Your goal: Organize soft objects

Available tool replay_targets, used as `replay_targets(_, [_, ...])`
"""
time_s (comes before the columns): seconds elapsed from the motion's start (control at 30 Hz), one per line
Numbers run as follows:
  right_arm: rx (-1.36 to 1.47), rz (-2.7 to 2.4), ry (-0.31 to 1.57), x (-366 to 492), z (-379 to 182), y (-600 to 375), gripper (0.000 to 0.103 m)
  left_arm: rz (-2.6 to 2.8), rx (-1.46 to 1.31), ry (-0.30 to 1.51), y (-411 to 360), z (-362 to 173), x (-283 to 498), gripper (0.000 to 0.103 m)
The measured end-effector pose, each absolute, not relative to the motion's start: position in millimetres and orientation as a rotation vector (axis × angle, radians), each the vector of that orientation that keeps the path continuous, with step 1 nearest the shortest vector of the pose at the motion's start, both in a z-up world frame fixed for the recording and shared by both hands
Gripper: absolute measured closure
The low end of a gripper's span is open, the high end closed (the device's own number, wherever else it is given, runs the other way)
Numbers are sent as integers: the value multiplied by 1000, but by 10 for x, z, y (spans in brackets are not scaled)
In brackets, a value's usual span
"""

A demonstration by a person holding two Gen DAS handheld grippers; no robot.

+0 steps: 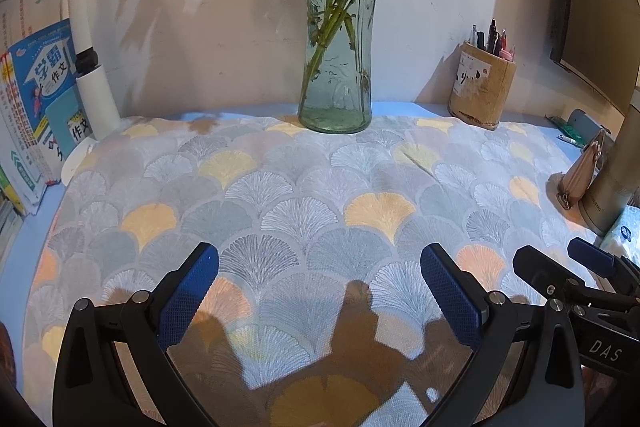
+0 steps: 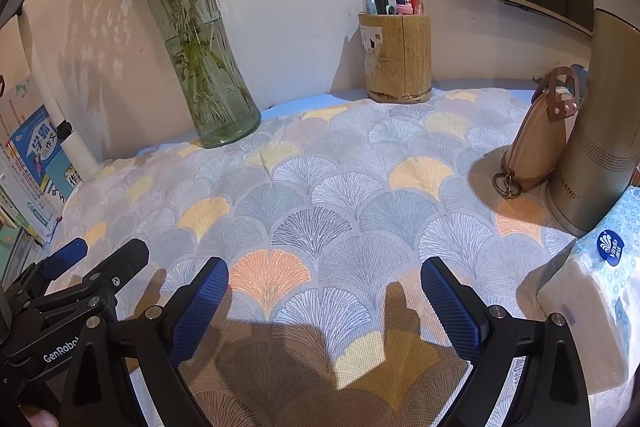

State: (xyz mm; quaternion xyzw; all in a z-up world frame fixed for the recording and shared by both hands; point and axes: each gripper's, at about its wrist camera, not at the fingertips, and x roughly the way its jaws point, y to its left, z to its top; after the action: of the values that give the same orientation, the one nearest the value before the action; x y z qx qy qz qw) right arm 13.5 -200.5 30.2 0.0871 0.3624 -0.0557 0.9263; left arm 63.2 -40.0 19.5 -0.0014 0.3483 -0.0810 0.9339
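1. The left gripper (image 1: 320,291) hangs low over the patterned cloth (image 1: 304,187), its blue-padded fingers (image 1: 188,295) spread wide with nothing between them.
2. The right gripper (image 2: 324,303) is likewise spread wide and empty, just above the same cloth (image 2: 340,187); in the left wrist view it shows at the right edge (image 1: 560,263), close beside the left one.
3. The cloth — printed with fan-shaped leaves in grey, white, yellow and orange — lies spread flat over the blue desk top (image 1: 24,247), covering most of it.
4. A glass vase (image 1: 340,39) with green stems stands at the cloth's far edge, against the wall.
5. A pen holder (image 2: 396,55) full of pens stands to the right of the vase, also at the far edge.
6. On the right, a tan pouch (image 2: 536,143) leans upright against a metal flask (image 2: 596,131), both on the cloth.
7. A pack of tissues (image 2: 592,291) lies near the right gripper — in front of the flask.
8. Books (image 1: 36,99) stand at the left, beside a white lamp arm (image 1: 86,39).
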Motion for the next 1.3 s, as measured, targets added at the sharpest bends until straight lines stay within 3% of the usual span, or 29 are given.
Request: replay_targets(1.3, [201,-105,763,142,261,-2066,4,-176,14,750,-467,164,641,2])
